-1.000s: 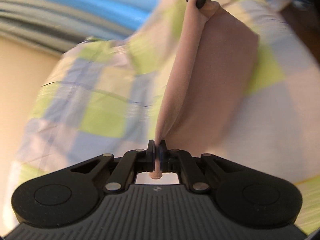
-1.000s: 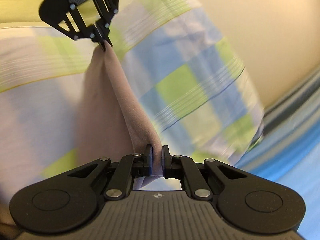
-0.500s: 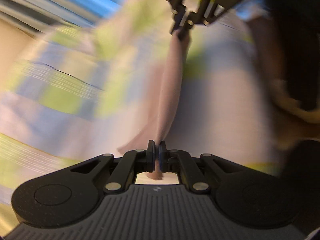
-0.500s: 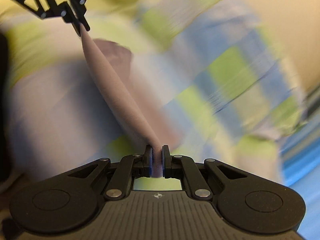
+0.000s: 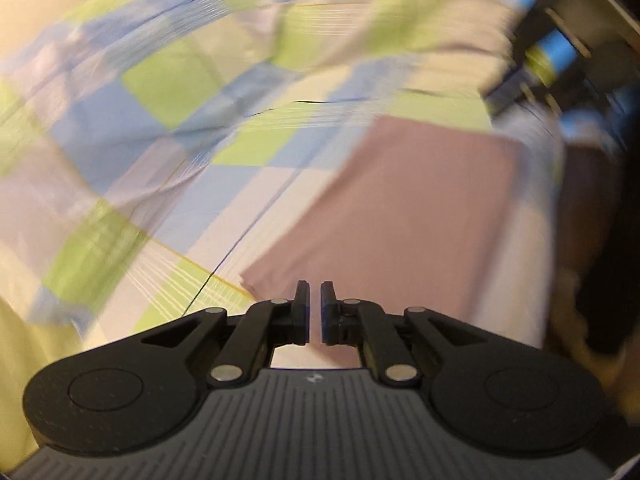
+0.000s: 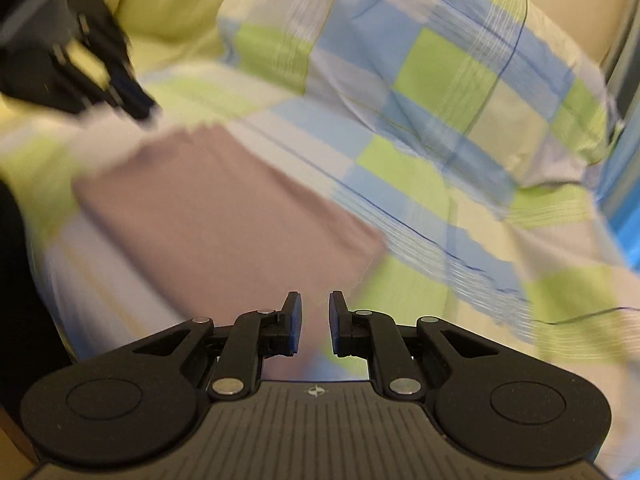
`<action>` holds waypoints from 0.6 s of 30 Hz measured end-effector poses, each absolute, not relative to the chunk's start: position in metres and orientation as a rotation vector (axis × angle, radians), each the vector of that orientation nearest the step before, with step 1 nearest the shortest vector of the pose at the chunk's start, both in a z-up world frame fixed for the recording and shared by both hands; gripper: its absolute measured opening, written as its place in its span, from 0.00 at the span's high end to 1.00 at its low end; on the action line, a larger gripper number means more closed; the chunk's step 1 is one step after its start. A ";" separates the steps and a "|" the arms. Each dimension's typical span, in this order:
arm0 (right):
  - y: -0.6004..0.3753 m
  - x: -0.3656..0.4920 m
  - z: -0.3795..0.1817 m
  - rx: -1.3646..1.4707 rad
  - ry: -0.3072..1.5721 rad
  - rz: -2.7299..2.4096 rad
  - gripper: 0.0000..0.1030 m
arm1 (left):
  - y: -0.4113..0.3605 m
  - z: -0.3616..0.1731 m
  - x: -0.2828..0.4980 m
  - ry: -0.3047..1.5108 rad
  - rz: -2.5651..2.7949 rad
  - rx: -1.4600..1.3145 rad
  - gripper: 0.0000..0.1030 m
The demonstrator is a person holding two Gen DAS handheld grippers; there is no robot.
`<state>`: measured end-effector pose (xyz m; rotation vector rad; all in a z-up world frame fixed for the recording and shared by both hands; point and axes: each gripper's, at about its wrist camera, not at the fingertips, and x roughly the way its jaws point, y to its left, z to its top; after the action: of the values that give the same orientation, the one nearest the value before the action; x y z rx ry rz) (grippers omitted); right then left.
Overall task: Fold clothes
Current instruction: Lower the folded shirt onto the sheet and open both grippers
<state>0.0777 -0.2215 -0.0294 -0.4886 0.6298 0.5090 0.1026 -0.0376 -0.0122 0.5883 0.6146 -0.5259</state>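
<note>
The checked bed cover (image 5: pixel 168 128) fills both views ahead of your grippers, in green, blue and pale squares, rumpled toward the far side. On it, directly ahead of the left gripper (image 5: pixel 314 312), lies the mauve garment (image 5: pixel 404 216), flat and roughly rectangular, its near edge just beyond the fingertips. From the right gripper (image 6: pixel 315 328) the same garment sits ahead and to the left, with the left gripper blurred at its far corner.

Change since a second ago: both grippers then pinched the cloth and held it stretched in the air between them. Now each stands narrowly parted and empty, and the cloth rests on the bed. You have released it.

Judgement: one fold appears laid down. The outline looks tidy, though motion blur hides creases and edge alignment. Check the edges before you regrasp for another fold.
</note>
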 end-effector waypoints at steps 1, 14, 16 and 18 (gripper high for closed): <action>-0.215 0.087 -0.031 -0.456 0.629 0.523 0.87 | -0.040 -0.016 0.112 0.623 -0.511 0.543 0.95; -0.252 0.188 -0.072 -0.275 0.605 0.413 0.92 | -0.024 -0.056 0.141 0.659 -0.374 0.517 0.95; -0.272 0.193 -0.074 -0.189 0.601 0.344 0.86 | -0.030 -0.052 0.143 0.661 -0.353 0.527 0.95; -0.269 0.184 -0.070 -0.181 0.563 0.354 0.86 | -0.038 -0.046 0.144 0.652 -0.333 0.526 0.95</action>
<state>0.1844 -0.2693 -0.0698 -0.1806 0.5626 0.3540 0.1438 -0.0380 -0.0457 0.5264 0.6519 -0.3326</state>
